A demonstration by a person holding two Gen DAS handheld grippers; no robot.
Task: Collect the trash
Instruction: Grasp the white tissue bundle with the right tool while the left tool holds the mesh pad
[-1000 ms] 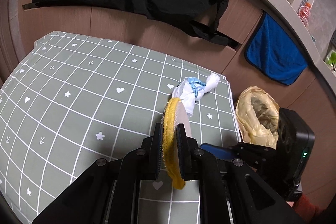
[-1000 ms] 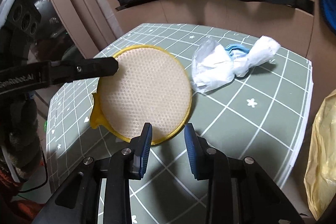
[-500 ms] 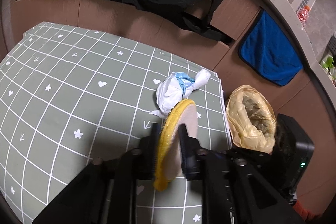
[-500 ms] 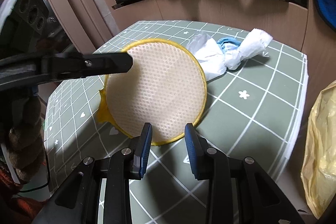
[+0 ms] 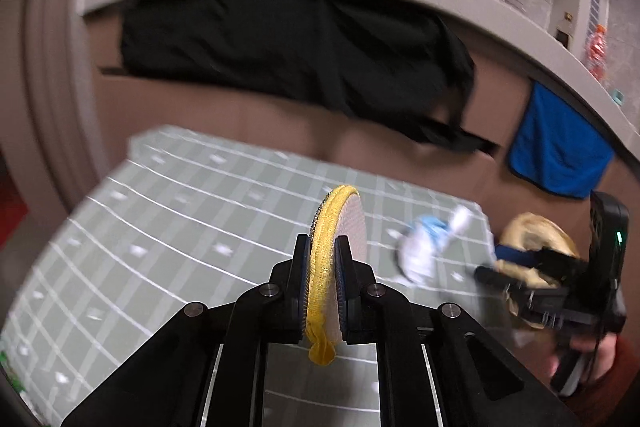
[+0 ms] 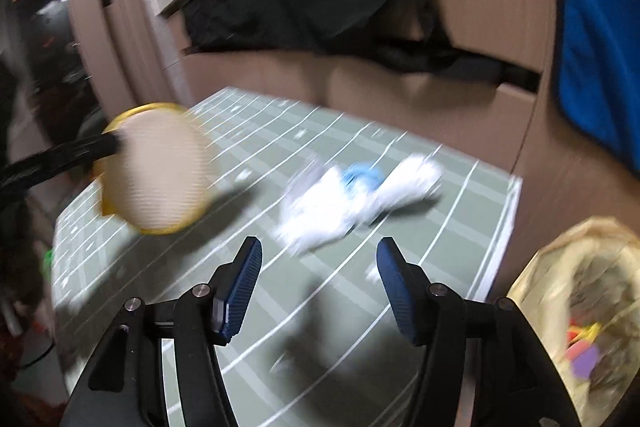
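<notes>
My left gripper (image 5: 322,251) is shut on a round pad (image 5: 340,215) with a yellow rim and pale mesh face, held edge-on above the green grid mat (image 5: 180,227); its jaws are closing tighter on it. In the right wrist view the pad (image 6: 160,167) hangs at the left. My right gripper (image 6: 319,247) is opening, its blue pads wide apart with nothing between them. Just beyond its tips, a crumpled white and blue wad (image 6: 352,203) lies on the mat (image 6: 460,219). The wad (image 5: 424,251) shows blurred in the left wrist view.
A yellow trash bag (image 6: 580,287) with coloured scraps stands off the mat's right edge. A black garment (image 5: 280,47) and a blue towel (image 5: 560,151) hang on the brown panel behind. A hand (image 5: 592,359) with a red sleeve holds the right gripper.
The left gripper rose with the pad and drew away to the left of the right gripper. The right jaws went from nearly shut to wide open. Both views tilted up.
</notes>
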